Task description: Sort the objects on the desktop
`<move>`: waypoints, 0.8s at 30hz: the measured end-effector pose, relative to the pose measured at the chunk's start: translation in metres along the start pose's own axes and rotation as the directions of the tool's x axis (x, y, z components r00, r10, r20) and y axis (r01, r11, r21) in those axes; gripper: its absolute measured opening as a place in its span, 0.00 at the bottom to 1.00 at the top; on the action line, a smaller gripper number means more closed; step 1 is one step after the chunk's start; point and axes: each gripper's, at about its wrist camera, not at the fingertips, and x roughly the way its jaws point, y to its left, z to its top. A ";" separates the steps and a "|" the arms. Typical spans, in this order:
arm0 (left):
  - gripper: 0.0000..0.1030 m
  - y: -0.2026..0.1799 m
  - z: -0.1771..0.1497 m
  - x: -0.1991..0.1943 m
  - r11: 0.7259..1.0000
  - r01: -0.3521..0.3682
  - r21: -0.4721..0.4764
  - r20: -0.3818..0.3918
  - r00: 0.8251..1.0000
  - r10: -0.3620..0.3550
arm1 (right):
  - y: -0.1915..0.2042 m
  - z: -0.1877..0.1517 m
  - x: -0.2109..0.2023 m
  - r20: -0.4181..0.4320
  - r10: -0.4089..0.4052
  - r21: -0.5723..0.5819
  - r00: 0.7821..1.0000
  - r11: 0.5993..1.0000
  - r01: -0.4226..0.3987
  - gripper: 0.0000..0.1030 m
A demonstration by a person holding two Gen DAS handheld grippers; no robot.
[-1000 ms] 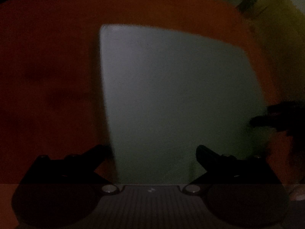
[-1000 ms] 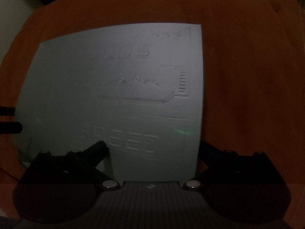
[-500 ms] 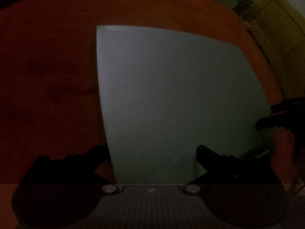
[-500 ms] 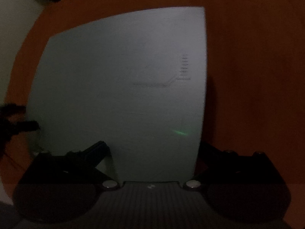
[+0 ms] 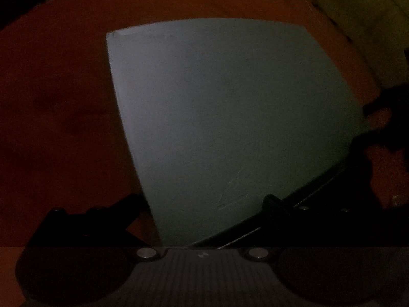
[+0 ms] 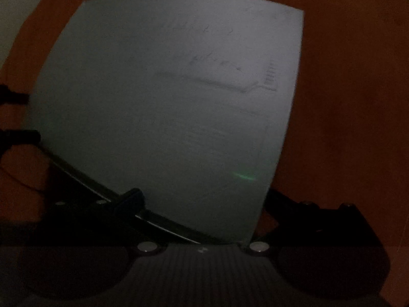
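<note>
A large flat grey-white board fills both views, faintly embossed with lines on the right wrist side (image 6: 166,97); its plain face shows in the left wrist view (image 5: 225,117). It is tilted, its near edge lifted off the orange-red table (image 5: 56,97). My left gripper (image 5: 202,204) has its fingers spread on either side of the board's near corner. My right gripper (image 6: 204,199) likewise straddles the opposite near corner. Each gripper's dark fingers show at the other view's edge, the right gripper (image 5: 381,112) and the left gripper (image 6: 18,117). The frames are very dark.
The orange-red table (image 6: 352,102) surrounds the board. A yellowish surface (image 5: 368,18) lies past the table's far right edge. A pale area (image 6: 12,7) shows beyond the table at the upper left of the right wrist view.
The board's near edge has risen and tilted, showing its dark edge in both views. Both grippers have shifted with it.
</note>
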 end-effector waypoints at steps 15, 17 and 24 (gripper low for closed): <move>0.99 0.036 0.016 0.032 0.979 0.066 -0.192 0.199 0.980 -0.027 | -0.035 0.007 -0.013 0.075 0.092 0.168 0.993 0.980 -0.104 1.00; 0.99 0.031 0.020 0.028 0.988 0.056 -0.145 0.197 0.980 -0.027 | -0.037 0.008 -0.019 0.091 0.095 0.168 0.991 0.980 -0.109 1.00; 0.99 0.032 0.032 0.028 0.992 0.092 -0.086 0.141 0.987 -0.079 | -0.040 0.008 -0.028 0.093 0.120 0.097 0.988 0.987 -0.129 1.00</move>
